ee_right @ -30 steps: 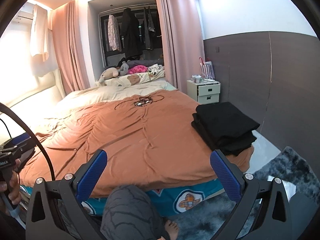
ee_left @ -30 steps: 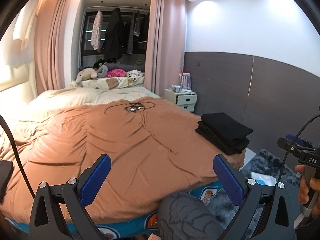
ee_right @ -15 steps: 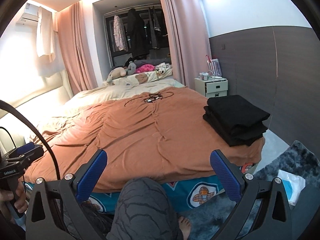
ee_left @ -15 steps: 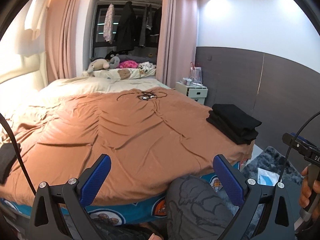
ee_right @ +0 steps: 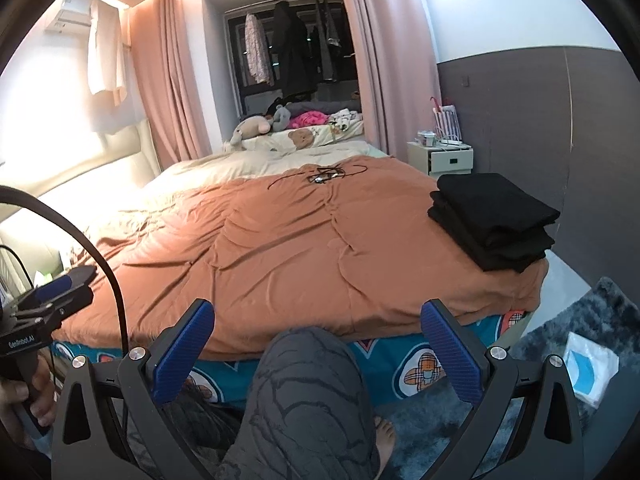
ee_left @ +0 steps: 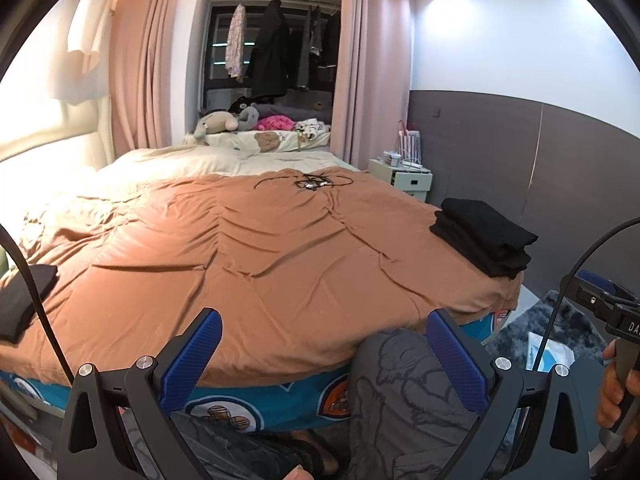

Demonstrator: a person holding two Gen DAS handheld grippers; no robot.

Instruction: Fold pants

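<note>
A stack of folded black pants [ee_left: 486, 236] lies on the right corner of the bed; it also shows in the right wrist view [ee_right: 494, 220]. A flat black garment [ee_left: 22, 294] lies at the bed's left edge. My left gripper [ee_left: 324, 354] is open and empty, held before the bed's near edge above my knee. My right gripper [ee_right: 318, 344] is open and empty, also before the near edge. Each gripper's handle shows at the side of the other's view.
The bed has a brown cover [ee_left: 248, 248] with black cables [ee_left: 308, 182] at its far middle. A white nightstand [ee_left: 404, 178] stands by the right wall. My knee [ee_right: 304, 384] is between the right gripper's fingers. A white-and-blue bag [ee_right: 588, 364] lies on the grey rug.
Both grippers have pulled back and tilted up a little from the bed, both still open. The black garment at the left edge has come into the left view.
</note>
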